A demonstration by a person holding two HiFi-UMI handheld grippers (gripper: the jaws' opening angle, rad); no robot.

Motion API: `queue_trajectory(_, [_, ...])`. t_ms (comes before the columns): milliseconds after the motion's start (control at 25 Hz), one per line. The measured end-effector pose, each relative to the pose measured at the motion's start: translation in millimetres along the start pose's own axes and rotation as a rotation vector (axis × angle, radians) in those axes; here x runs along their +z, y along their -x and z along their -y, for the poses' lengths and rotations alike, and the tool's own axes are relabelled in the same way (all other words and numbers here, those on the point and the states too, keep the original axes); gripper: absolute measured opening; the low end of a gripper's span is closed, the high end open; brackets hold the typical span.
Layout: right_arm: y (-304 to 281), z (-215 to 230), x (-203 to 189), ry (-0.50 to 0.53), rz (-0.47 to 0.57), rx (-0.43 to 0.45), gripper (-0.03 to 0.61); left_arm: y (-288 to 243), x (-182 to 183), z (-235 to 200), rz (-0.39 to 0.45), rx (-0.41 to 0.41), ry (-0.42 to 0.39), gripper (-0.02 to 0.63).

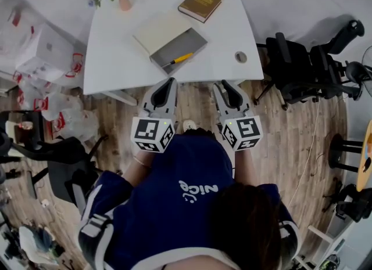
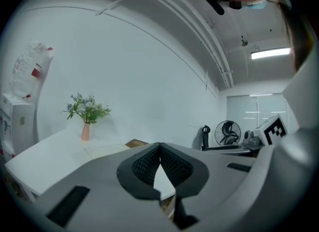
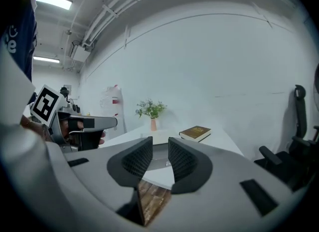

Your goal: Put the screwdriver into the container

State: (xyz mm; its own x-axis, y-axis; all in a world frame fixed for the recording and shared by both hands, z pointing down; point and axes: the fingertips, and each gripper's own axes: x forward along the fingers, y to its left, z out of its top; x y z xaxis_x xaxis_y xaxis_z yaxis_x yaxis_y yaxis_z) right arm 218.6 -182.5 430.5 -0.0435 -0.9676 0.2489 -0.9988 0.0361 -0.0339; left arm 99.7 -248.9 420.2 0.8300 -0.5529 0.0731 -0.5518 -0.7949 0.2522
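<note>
Screwdriver (image 1: 181,58), yellow handle, lies inside the grey container (image 1: 189,41) toward its 7 o'clock corner, on the white counter (image 1: 110,60); task looks done. Left tool (image 2: 159,146) closed tip to tip on nothing; right tool (image 3: 160,148) parted by a modest gap, nothing in it. Both are held off the counter's near edge, at 6 o'clock from the container. Risks, as judged: any fresh reach could clip the container's low wall and push it toward the near edge, which is close; the screwdriver sits by a corner and might ride out if jolted; the pale pad (image 1: 156,31) just beside the container at 10 o'clock could shift with it. Book (image 1: 200,3) at 1 o'clock, tape roll (image 1: 240,57) at 3 o'clock and flower vase (image 1: 124,0) at 10 o'clock stand apart; low concern.
</note>
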Motion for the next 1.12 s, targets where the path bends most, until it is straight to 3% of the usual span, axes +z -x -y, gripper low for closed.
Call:
queue_trajectory(120, [4.9,2.9,2.5,0.009,0.019,-0.020,0.050,2.1,1.6,3.2,0.009,0.005,-0.002,0.017])
queue_trajectory(240, [8.4,1.2,0.8,0.005,0.027,-0.019,0.026,4.9,-0.5,6.3,0.006,0.012,-0.005,0.017])
queue_trajectory(1120, [6.6,0.2,-1.1,0.117,0.020,-0.078,0.020,4.3,-12.4,10.4,-0.021,0.008,-0.020,0.017])
